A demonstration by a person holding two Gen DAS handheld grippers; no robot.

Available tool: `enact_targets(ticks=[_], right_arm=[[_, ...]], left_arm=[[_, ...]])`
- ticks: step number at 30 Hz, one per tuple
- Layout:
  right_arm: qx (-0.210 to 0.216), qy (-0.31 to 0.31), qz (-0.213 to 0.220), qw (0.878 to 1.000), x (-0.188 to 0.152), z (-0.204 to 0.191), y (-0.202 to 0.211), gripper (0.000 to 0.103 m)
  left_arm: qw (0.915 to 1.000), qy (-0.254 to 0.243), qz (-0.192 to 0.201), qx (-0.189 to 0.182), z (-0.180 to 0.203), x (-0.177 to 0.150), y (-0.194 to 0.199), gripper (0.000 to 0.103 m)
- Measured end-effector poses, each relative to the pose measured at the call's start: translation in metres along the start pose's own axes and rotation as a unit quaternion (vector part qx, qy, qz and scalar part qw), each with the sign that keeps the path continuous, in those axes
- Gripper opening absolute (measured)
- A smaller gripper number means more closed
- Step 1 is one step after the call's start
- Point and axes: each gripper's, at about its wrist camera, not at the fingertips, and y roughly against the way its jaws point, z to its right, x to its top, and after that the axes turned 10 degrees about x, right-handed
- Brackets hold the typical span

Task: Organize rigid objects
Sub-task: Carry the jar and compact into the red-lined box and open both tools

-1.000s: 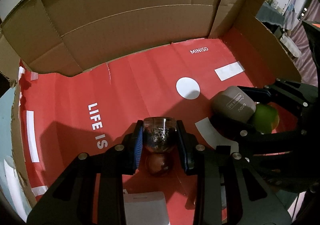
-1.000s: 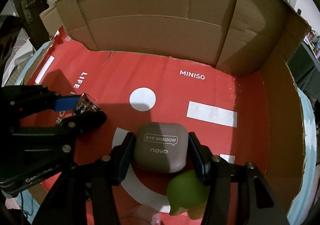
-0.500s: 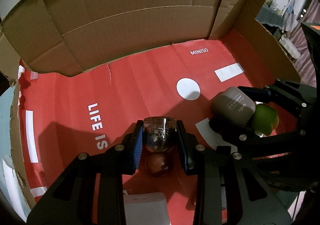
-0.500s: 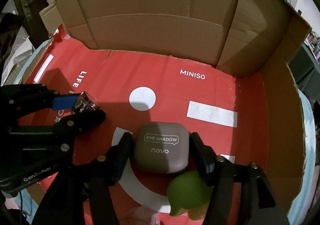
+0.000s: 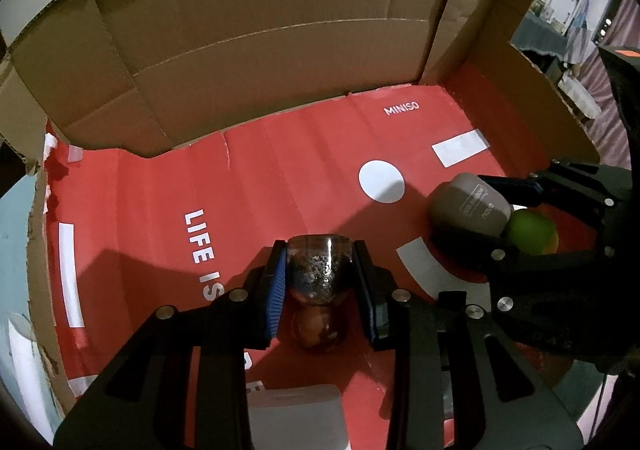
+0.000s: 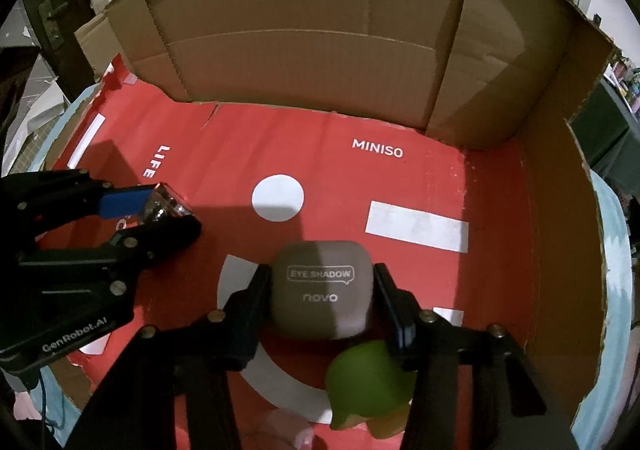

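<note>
The left gripper [image 5: 322,286] has its jaws pinching a small glass jar [image 5: 320,270] by its sides, lifted clear of the red box floor [image 5: 280,178] — presumably to carry it. The right gripper [image 6: 320,298] is closing its jaws around the eye shadow case [image 6: 322,288], which lies between them on the floor; a green toy [image 6: 368,382] sits just behind, untouched.

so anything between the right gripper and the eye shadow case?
No. The eye shadow case already sits between the right gripper's jaws, which are closing on it. The green toy lies just behind the case, under the gripper's right finger, not in the gap.
</note>
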Motion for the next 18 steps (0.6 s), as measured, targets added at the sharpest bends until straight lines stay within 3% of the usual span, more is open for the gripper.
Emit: enact_targets(ticks=[18], right_arm=[[-0.009,0.006,-0.006,1.000,0.0020,-0.0023,0.0012,0.054]], left_arm=[[0.9999,0.008,0.007,-0.003,-0.0014,0.0020,-0.0006,0.030]])
